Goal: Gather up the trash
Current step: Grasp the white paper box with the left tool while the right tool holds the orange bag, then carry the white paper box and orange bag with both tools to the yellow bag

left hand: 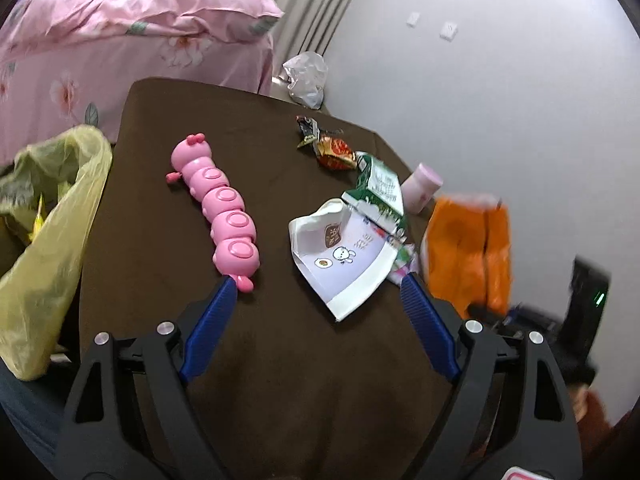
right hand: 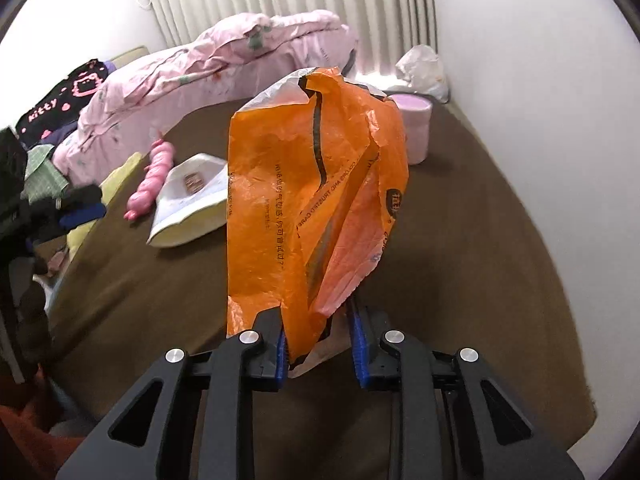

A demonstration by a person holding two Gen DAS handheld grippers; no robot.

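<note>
My right gripper (right hand: 318,320) is shut on an orange plastic bag (right hand: 316,184) and holds it up above the brown table (right hand: 460,280); the bag also shows in the left wrist view (left hand: 468,252). My left gripper (left hand: 320,284) is open and empty above the table (left hand: 280,360). Just ahead of it lies a torn white paper cup (left hand: 340,256), with a green milk carton (left hand: 380,196) behind it. A red candy wrapper (left hand: 334,152) and a dark wrapper (left hand: 308,126) lie farther back. A yellow trash bag (left hand: 48,248) hangs open at the table's left edge.
A pink caterpillar toy (left hand: 218,204) lies left of the cup. A pink bottle (right hand: 414,128) stands at the back right near the white wall. A clear crumpled bag (left hand: 306,78) sits beyond the far edge. A bed with pink bedding (left hand: 120,40) stands behind.
</note>
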